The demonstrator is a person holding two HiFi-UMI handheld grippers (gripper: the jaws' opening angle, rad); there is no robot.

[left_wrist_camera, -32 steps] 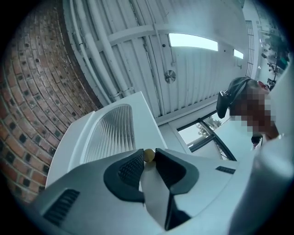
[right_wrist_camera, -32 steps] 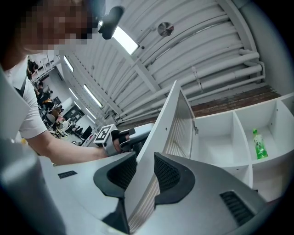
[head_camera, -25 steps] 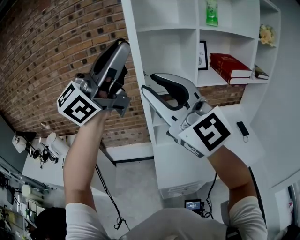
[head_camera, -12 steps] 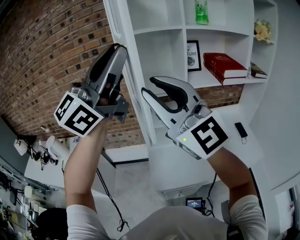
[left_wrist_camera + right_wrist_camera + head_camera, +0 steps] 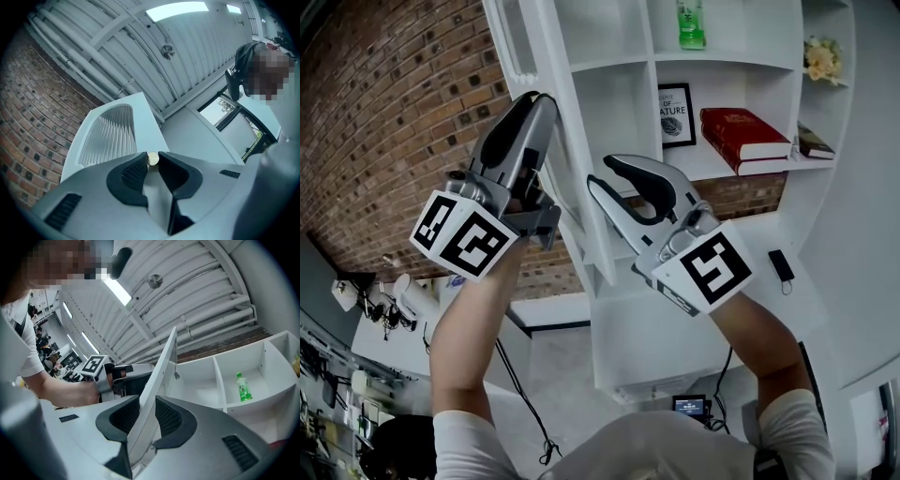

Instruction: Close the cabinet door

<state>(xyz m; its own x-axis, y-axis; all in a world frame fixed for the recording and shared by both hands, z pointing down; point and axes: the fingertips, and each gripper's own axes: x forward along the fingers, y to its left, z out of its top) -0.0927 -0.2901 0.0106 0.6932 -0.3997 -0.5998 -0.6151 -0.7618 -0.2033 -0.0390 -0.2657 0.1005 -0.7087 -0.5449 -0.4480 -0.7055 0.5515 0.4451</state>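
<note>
Now the tall white painted cabinet is still open, but its flat white door has swung a little since a moment ago, so I judge closing has only begun. My right gripper is clamped on the door's smooth edge. Beside the ribbed glass panel, my left gripper pinches the small round pale knob.

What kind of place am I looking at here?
Probably a workshop or lab staged as a living room: a red brick wall, a white shelf cabinet holding a red hardcover book and green plastic bottle, under a ribbed metal industrial ceiling with strip lights.
</note>
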